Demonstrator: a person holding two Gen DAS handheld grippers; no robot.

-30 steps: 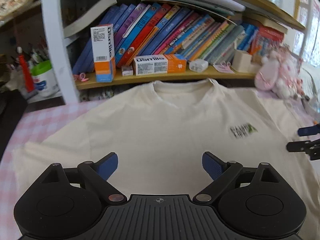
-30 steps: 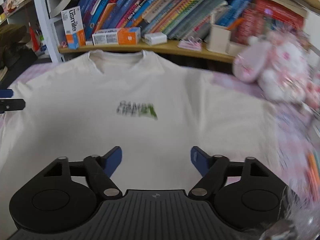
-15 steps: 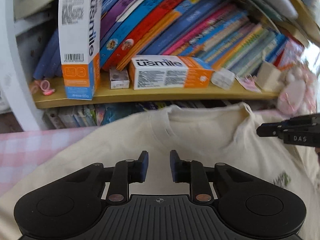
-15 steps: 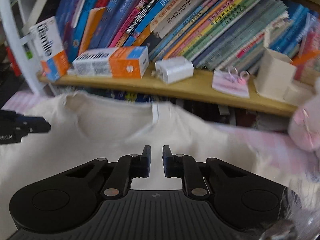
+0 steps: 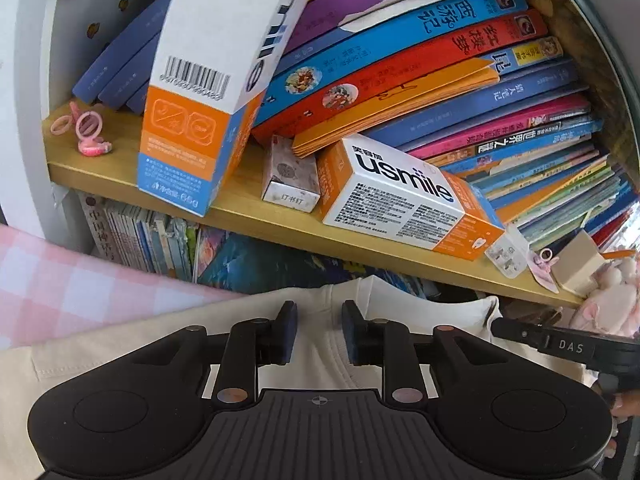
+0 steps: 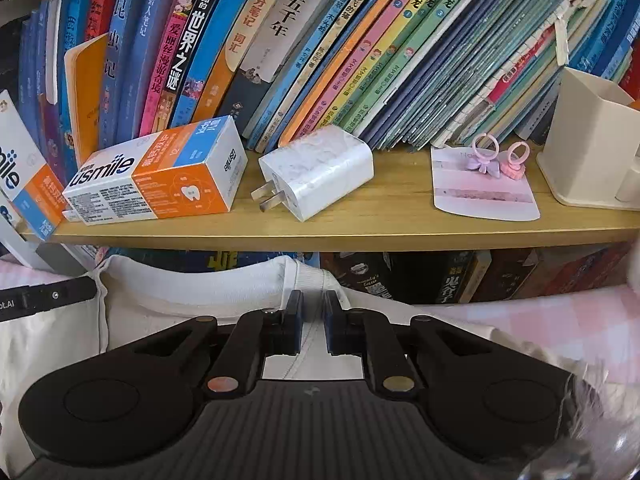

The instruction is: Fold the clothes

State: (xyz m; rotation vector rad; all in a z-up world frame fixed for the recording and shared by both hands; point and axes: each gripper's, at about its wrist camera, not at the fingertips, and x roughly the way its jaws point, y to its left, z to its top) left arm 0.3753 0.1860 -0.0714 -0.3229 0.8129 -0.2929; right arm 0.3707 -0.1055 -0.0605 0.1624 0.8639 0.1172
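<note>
While reaching to the far edge of the table, holding the left gripper (image 5: 318,332) low over the cream shirt (image 5: 120,344), right at the left end of its collar (image 5: 420,296). Setting the blue pads (image 5: 289,332) close, with a plain gap between them. Showing shirt cloth in that gap, but cannot tell whether the pads are biting it.

Holding the right gripper (image 6: 312,320) at the other end of the collar. Drawing its pads nearly together and pinching the ribbed neckband (image 6: 308,276) where the shoulder seam meets it. Catching one black finger of each gripper at the edge of the other's view, both down at the level of the cloth.

Lying flat on a pink checked tablecloth (image 5: 60,280), with the neck of the shirt turned toward a wooden shelf (image 5: 280,216) and almost under its front edge.

Crowding that shelf with leaning books (image 6: 320,40). Standing one toothpaste box (image 5: 200,100) upright and tilted against them. Laying a second toothpaste box (image 5: 400,196) on its side, just beside a small staple box (image 5: 290,176). Resting a white charger plug (image 6: 320,168) near the middle, then a card of pink toy rings (image 6: 484,184), then a cream pen holder (image 6: 592,140) at the right end.
</note>
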